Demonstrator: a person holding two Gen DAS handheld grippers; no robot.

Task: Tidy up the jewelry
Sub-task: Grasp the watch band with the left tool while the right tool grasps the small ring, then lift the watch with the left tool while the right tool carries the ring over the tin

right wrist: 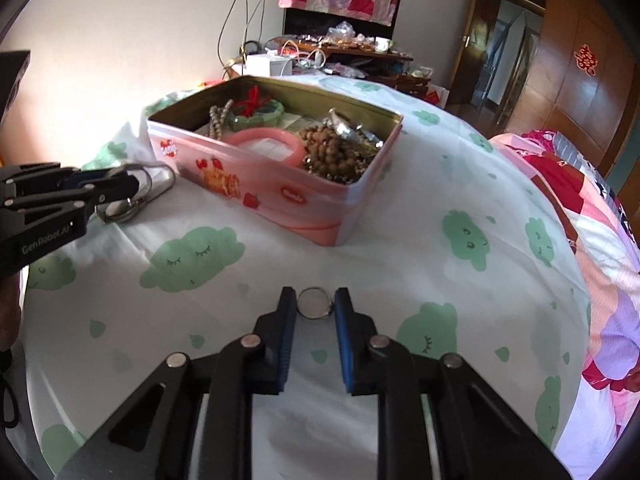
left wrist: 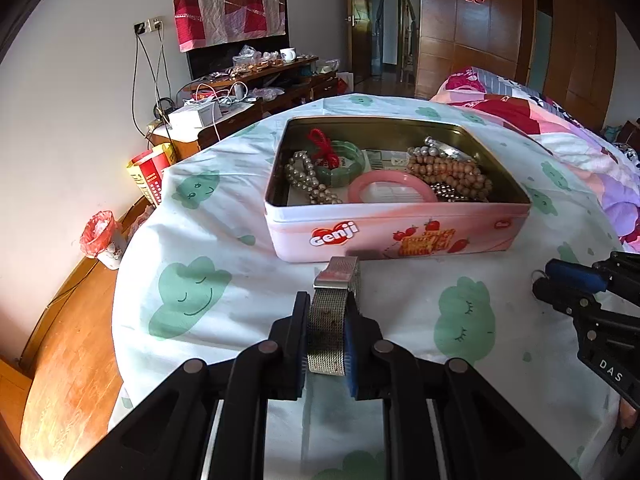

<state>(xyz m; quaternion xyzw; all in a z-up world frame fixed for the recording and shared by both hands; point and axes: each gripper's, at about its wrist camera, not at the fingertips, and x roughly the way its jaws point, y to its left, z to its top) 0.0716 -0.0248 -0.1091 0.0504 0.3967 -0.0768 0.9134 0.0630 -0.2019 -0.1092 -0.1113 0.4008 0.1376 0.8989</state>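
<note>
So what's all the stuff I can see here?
tin: one, pink, on the bed sheet
bead strings: two, brown right, silvery left, in the tin
bangles: two, pink front, green behind, in the tin
red cord: one, on the green bangle
mesh watch band: one, silver, in the left gripper
small ring: one, silver, between the right gripper's fingers
bed sheet: one, white with green clouds
left gripper: black, shut on the band
right gripper: black, around the ring

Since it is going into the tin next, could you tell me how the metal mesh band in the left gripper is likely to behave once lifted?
The mesh band looks like fine woven metal, so it will probably flex and droop past the left gripper. Its solid clasp may weigh down that free end. It is unlikely to break.
</note>
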